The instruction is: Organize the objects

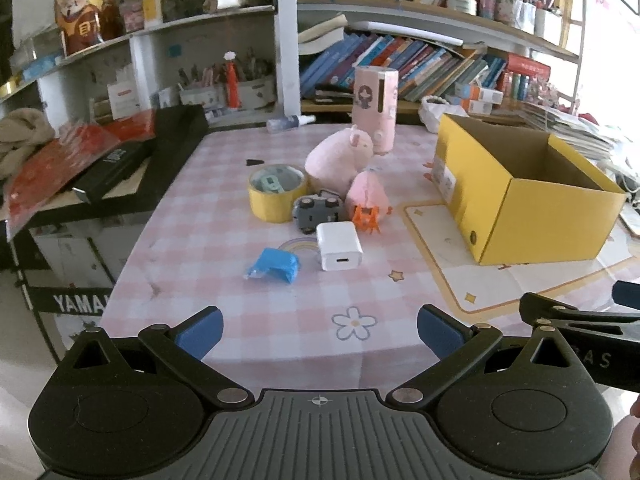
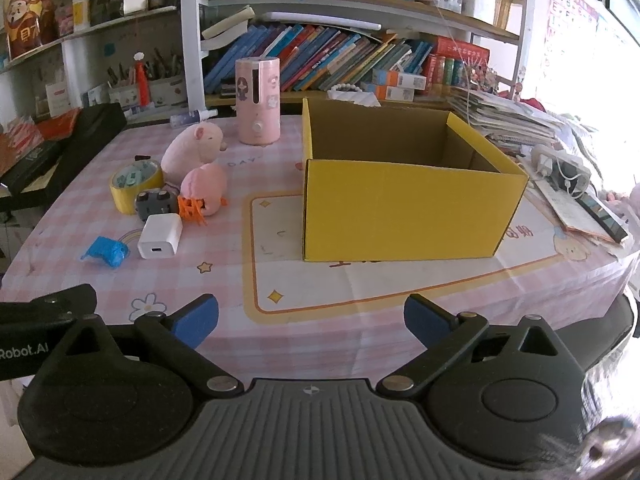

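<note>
Crowded bookshelves back a tabletop [image 2: 360,320] under a pink checked cloth. The loose things cluster to the left: a white charger [image 1: 339,245], a blue scrap [image 1: 273,265], a yellow tape roll [image 1: 276,193], a grey toy car [image 1: 316,208] and two pink plush toys. The open yellow box [image 2: 404,200] stands to their right, its long axis running away from the cameras. The left tongs [image 1: 320,330] face the cluster and look nearer to it; the right tongs [image 2: 311,318] face the box. Both are spread wide and empty — hanging over the near edge, touching nothing. The charger seems the handiest first pick.
</note>
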Tool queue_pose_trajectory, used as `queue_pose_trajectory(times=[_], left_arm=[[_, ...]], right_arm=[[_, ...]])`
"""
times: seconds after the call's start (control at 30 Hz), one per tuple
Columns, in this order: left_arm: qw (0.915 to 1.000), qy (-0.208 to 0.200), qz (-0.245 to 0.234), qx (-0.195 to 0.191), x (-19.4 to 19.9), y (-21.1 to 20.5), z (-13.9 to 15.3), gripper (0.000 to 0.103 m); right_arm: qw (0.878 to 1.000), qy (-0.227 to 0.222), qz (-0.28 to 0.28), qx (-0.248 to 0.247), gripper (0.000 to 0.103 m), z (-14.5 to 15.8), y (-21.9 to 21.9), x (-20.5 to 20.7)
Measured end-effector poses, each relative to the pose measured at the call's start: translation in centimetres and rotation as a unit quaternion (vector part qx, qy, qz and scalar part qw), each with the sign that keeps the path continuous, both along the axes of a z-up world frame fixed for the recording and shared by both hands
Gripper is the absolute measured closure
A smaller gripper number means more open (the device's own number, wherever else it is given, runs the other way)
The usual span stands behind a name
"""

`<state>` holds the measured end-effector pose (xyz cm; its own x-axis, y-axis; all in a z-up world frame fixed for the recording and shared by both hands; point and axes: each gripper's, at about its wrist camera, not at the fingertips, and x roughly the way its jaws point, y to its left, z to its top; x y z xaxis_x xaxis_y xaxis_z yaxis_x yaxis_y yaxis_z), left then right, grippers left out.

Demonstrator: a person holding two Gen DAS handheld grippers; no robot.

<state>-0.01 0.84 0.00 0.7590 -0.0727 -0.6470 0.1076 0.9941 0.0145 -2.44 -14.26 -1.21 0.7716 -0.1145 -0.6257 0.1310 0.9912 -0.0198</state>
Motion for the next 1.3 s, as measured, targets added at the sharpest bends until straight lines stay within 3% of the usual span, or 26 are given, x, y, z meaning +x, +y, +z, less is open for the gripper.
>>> queue_pose_trajectory(times=[0.43,0.8,1.3], left_arm=[[0.9999,-0.016,-0.005,0.004,-0.6,0.4,0.4,0.0],[0.9995,-0.01,0.029,-0.005,0.1,2.3,-0.1,0.007],[0.9958,0.026,0.088,0.001,4.4,5.5,-2.0,0.01]], right_arm=[[1.0,-0.005,0.009,0.001,0.006,0.5,0.6,-0.3],[0.998,0.002,0.06,0.029,0.045,0.5,1.8,1.6],[0.986,0.049,0.149,0.061,0.048,-1.0,5.7,10.4]])
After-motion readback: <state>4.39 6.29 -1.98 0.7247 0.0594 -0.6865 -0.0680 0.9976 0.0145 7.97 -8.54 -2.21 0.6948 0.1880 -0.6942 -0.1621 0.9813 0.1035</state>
